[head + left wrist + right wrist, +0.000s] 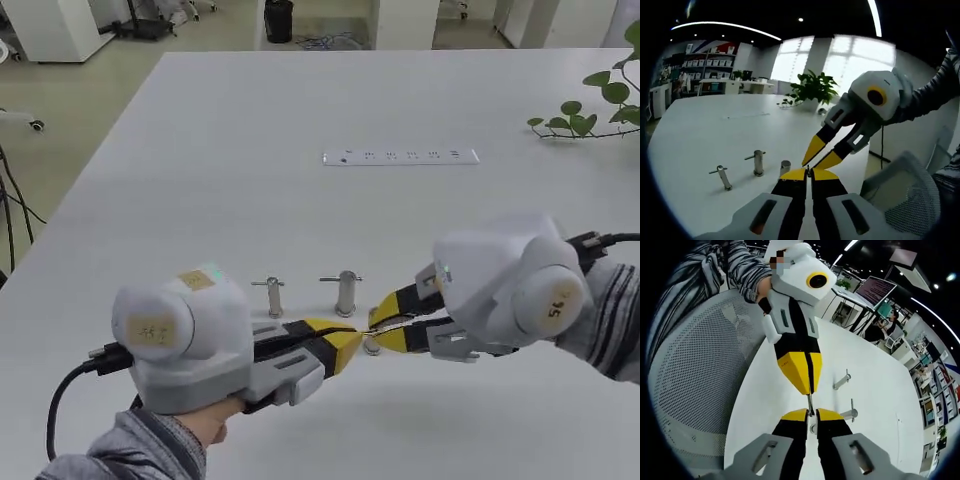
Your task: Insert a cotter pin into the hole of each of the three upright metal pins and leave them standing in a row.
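White table (200, 200), power strip (400, 157) beyond: left tool (353, 337) and right tool (377, 329) seemingly clench one cotter pin (810, 404), half-hiding a metal pin (372, 347).

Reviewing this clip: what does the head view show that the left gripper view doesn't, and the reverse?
The head view adds the black cable trailing from the left gripper and the floor beyond the table. The left gripper view adds windows, shelving and a mesh chair. Both share the plant, the outer metal pin and middle metal pin, each already cross-pinned, the bare third metal pin, and the right gripper meeting the left gripper's tips on the held cotter pin.
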Tool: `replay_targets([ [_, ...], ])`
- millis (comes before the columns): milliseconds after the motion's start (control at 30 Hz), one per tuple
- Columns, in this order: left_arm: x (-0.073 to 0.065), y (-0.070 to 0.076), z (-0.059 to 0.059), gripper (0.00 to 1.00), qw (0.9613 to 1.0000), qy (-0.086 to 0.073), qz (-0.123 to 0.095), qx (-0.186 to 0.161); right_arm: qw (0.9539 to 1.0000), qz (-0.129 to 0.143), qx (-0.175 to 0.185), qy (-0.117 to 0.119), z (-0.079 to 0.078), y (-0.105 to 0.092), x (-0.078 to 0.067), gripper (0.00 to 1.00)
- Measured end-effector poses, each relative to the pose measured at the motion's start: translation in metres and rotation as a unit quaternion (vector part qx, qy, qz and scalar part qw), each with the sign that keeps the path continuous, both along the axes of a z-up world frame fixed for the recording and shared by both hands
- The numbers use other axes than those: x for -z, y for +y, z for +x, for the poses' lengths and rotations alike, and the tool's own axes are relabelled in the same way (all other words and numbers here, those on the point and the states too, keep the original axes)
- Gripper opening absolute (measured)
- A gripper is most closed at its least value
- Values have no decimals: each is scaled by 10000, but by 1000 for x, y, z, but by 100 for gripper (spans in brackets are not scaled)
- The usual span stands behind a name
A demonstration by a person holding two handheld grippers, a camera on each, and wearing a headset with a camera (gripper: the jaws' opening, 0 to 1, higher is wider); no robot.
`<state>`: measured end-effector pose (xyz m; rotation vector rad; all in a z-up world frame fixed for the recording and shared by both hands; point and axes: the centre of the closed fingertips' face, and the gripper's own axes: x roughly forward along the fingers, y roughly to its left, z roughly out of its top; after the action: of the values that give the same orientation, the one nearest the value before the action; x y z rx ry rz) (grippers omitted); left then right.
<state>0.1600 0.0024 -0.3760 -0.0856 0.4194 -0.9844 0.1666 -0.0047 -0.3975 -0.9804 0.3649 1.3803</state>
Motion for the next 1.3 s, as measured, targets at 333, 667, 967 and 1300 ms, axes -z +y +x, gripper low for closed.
replay_targets([
  [333,0,-2,-9,0,9962,-448,363,657,9997,-48,-129,225,-10,-2,3,0],
  [667,5,-4,-13,0,9912,-757,729,800,9994,-192,-210,173,-13,-5,4,0],
  [967,10,-2,-3,17,9914,-832,885,492,9997,-223,-24,115,-6,-14,7,0],
  [1300,26,-2,16,33,9904,-829,1106,11,9985,-321,445,47,15,-40,16,0],
])
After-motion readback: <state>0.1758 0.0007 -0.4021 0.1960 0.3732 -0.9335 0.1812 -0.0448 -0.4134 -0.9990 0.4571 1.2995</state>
